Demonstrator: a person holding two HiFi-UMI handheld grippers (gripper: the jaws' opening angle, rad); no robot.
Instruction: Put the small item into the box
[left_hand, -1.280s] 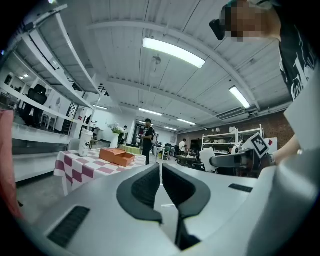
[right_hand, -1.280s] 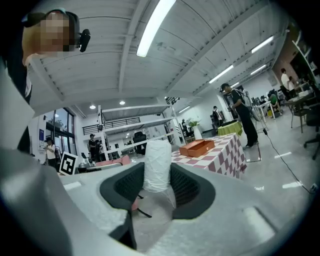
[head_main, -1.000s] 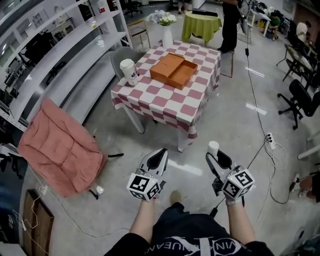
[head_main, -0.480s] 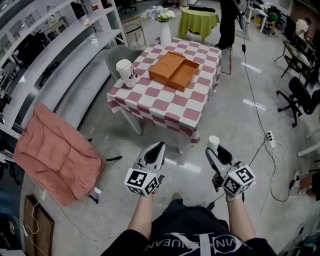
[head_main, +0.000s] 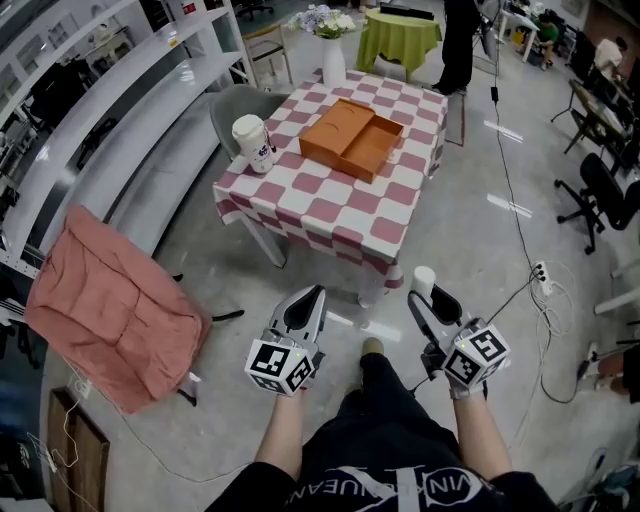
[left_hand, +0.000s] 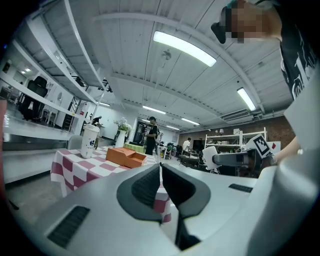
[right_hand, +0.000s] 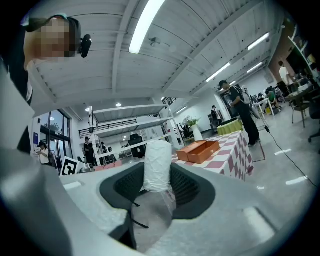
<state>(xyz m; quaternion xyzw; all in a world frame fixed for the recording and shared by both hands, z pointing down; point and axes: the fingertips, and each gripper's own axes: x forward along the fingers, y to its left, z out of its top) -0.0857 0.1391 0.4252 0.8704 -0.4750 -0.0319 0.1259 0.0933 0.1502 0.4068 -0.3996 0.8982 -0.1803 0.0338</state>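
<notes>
An open orange box (head_main: 352, 137) lies on the checkered table (head_main: 330, 200) ahead; it also shows as a small orange box (left_hand: 127, 156) in the left gripper view and as the same box (right_hand: 197, 150) in the right gripper view. My right gripper (head_main: 424, 287) is shut on a small white plastic-wrapped item (right_hand: 157, 166), whose top (head_main: 425, 279) pokes above the jaws. My left gripper (head_main: 309, 302) is shut with nothing between its jaws. Both grippers hang over the floor, short of the table.
A white paper cup (head_main: 251, 141) stands at the table's left edge and a white vase of flowers (head_main: 332, 57) at its far edge. A grey chair (head_main: 231, 108) sits left of the table, a pink cushion (head_main: 103, 305) and white shelves (head_main: 110, 110) further left. Cables (head_main: 522, 270) cross the floor at right.
The table and box have drawn slightly nearer in view. A foot has stepped forward between the grippers. Both grippers keep their hold and stay at about the same place.
</notes>
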